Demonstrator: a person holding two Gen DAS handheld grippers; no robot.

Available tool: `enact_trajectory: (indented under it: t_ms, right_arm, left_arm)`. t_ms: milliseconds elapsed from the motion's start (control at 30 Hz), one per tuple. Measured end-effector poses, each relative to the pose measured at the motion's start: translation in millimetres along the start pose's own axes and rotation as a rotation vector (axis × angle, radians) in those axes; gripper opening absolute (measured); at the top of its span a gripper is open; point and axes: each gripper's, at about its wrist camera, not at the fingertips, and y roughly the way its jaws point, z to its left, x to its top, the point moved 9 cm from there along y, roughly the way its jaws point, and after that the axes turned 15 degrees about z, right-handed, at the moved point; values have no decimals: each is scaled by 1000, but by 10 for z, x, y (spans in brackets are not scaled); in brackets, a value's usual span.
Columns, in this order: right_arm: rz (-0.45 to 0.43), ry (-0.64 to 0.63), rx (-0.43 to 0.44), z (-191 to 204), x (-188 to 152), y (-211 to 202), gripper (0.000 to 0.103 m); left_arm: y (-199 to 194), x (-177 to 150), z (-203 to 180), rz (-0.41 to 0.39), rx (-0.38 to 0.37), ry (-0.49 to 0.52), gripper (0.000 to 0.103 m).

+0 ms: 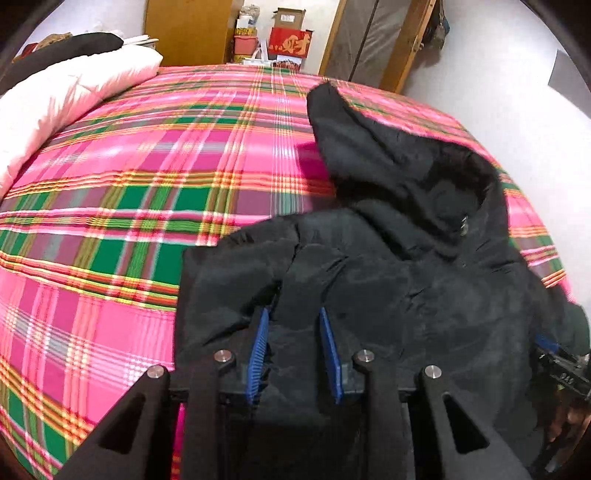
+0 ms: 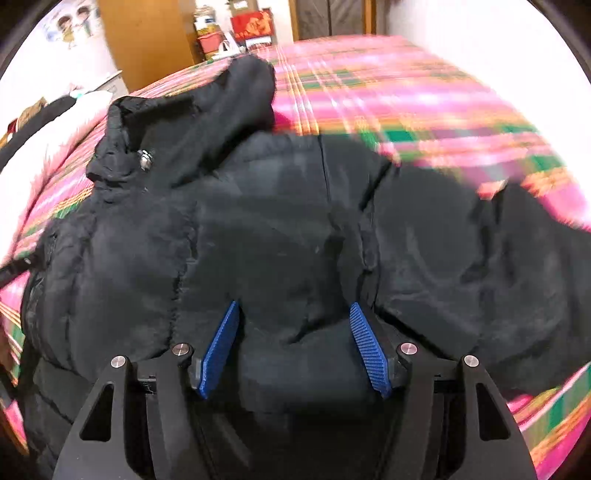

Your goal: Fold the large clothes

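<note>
A black hooded padded jacket lies on a pink plaid bed, hood pointing to the far side. My left gripper has its blue pads around a bunch of the jacket's near edge, gripping the fabric. In the right wrist view the jacket fills the middle, with its hood at upper left and a sleeve reaching right. My right gripper has its jaws wider, with a thick padded fold between the blue pads. The right gripper also shows at the right edge of the left wrist view.
A white and pink quilt with a dark garment on it lies at the bed's far left. Beyond the bed stand a wooden cabinet, boxes and a red bag, and a door frame.
</note>
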Motion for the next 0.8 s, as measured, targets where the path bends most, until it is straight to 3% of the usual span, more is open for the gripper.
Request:
enact_trajectory:
  t_ms: [100,233,300,400,600,800]
  right_arm:
    - [-11,-44,-23,34,30,73,64]
    - [-2,-18,34,-16,24,91,64]
    - [14,5,32,-35,-35,-2,64]
    - [-21,9,2,-30,-186,-321,64]
    - [-156,47,23,-65,-600,-1129,64]
    - [-148,81,48,-240,-1152,-1374,64]
  left_arm:
    - [71,-8,-12,-15,15,0,31]
    - [43,-24,-28,9,45,21,31]
    - [-82,-46,-54,30,82,20,30]
    - [-456,-159,-117,-13,69,15,29]
    - [-1204,-698,-318,-99,24,39,28]
    - [-1630,-1237,-533,-117,-2,51,28]
